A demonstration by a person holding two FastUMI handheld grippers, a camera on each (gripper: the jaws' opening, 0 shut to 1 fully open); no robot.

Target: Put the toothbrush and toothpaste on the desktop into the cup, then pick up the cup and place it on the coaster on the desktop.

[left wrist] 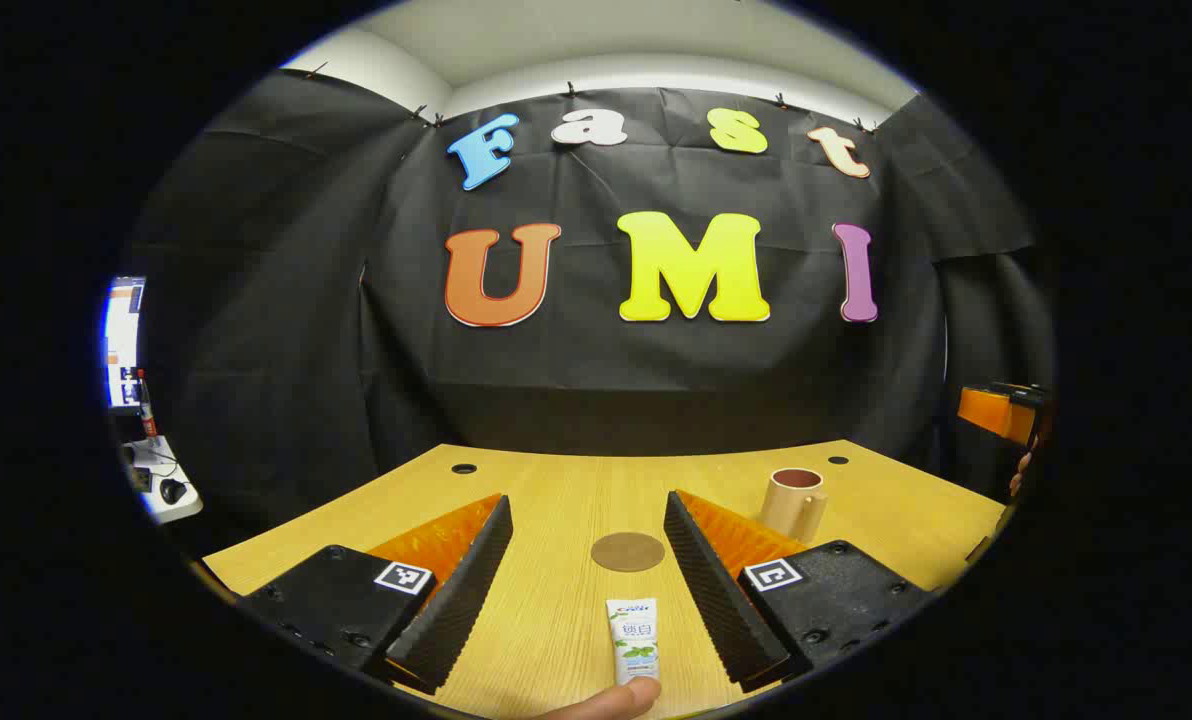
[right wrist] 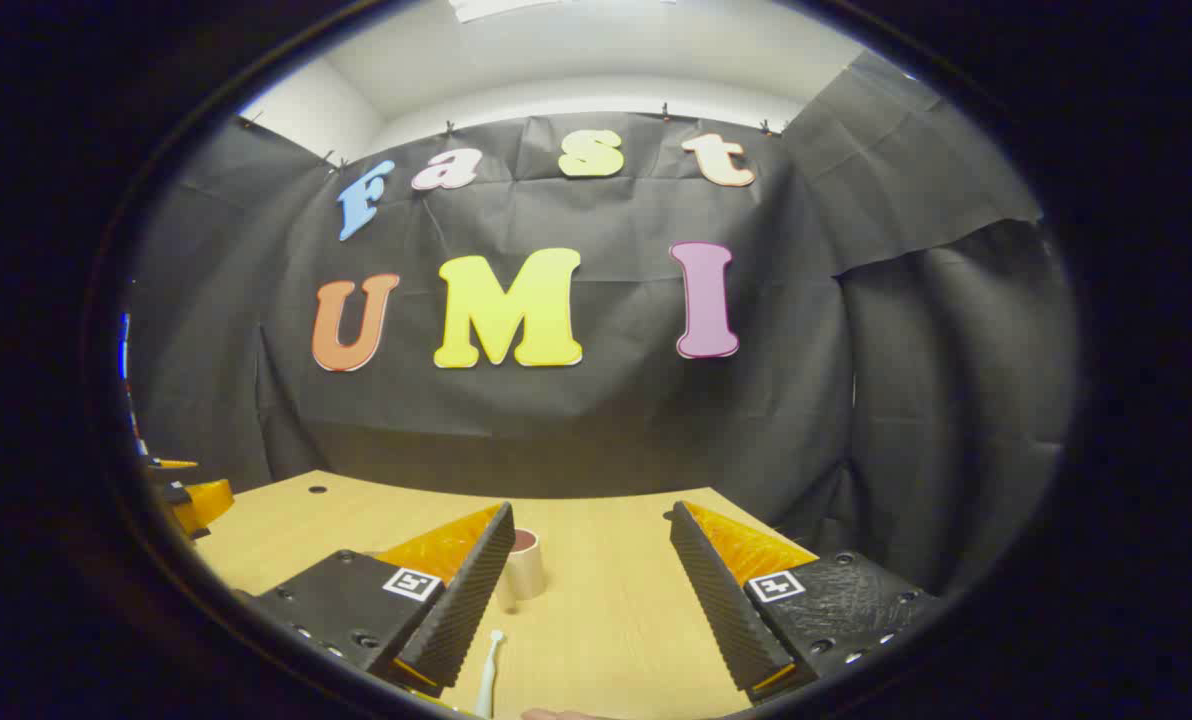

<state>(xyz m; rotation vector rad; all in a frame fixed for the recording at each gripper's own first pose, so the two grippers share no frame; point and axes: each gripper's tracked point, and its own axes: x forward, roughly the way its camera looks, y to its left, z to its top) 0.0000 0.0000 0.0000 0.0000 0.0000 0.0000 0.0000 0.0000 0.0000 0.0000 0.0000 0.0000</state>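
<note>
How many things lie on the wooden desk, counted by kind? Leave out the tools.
White toothpaste tube: 1
White toothbrush: 1
Beige cup with handle: 1
Round brown coaster: 1
Total: 4

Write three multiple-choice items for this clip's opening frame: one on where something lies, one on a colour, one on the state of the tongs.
1. In the left gripper view, where does the toothpaste lie?
A. inside the cup
B. flat on the desktop, nearer the camera than the coaster
C. on top of the coaster

2. What colour is the coaster?
A. brown
B. white
C. blue

3. How do the left tongs and right tongs stand?
A. both open, holding nothing
B. left shut on the toothpaste
C. right shut on the toothbrush

Answers: 1 B, the tube rests on the wooden desktop between the fingers, short of the round coaster. 2 A, the disc is brown. 3 A, each pair is spread wide; the toothbrush lies loose on the wood, and the cup stands apart.
</note>
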